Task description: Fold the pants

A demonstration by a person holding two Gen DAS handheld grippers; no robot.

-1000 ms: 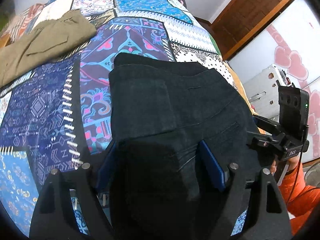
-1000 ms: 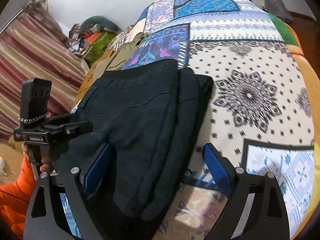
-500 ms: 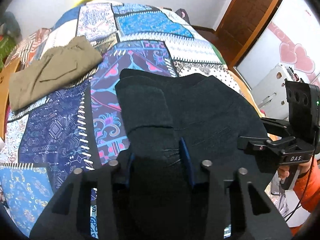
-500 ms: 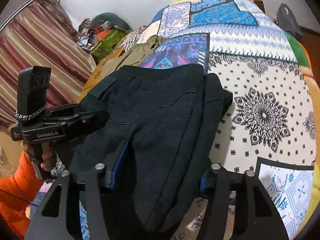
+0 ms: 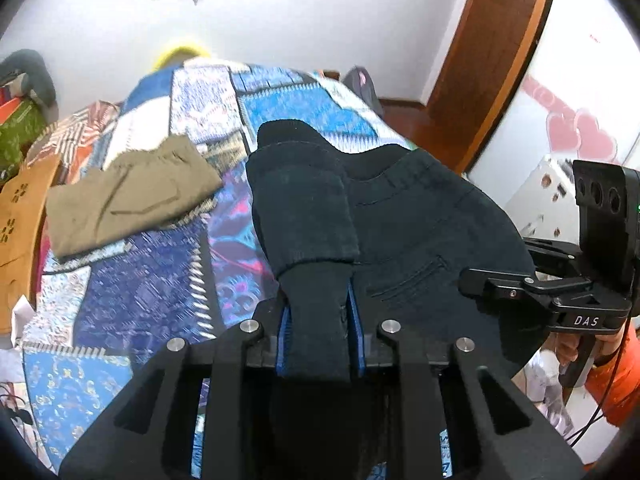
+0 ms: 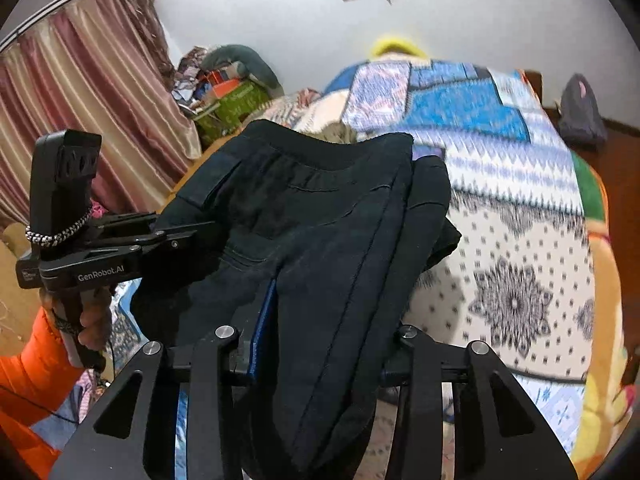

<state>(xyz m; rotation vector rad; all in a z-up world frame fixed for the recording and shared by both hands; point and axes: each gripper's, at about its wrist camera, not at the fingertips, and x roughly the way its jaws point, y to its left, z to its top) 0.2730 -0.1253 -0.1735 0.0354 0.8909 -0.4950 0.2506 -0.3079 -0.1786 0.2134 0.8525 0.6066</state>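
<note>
The folded black pants (image 5: 400, 232) hang lifted above the patchwork bedspread (image 5: 152, 292). My left gripper (image 5: 318, 332) is shut on the near left edge of the pants, a thick fold pinched between its blue pads. My right gripper (image 6: 320, 344) is shut on the near right edge of the black pants (image 6: 320, 220). Each gripper shows in the other's view: the right one (image 5: 560, 296) at the right, the left one (image 6: 100, 256) at the left. The far waistband end rises in front of both cameras.
Folded olive-brown pants (image 5: 128, 196) lie on the bed at the left. A brown cardboard piece (image 5: 20, 216) sits at the bed's left edge. A wooden door (image 5: 492, 60) and a white appliance (image 5: 548, 192) stand at the right. Curtains (image 6: 80, 112) and clutter line the left wall.
Both grippers have closed on the near edge of the black pants and lifted it off the bed. Both cameras have tilted up toward the far wall.
</note>
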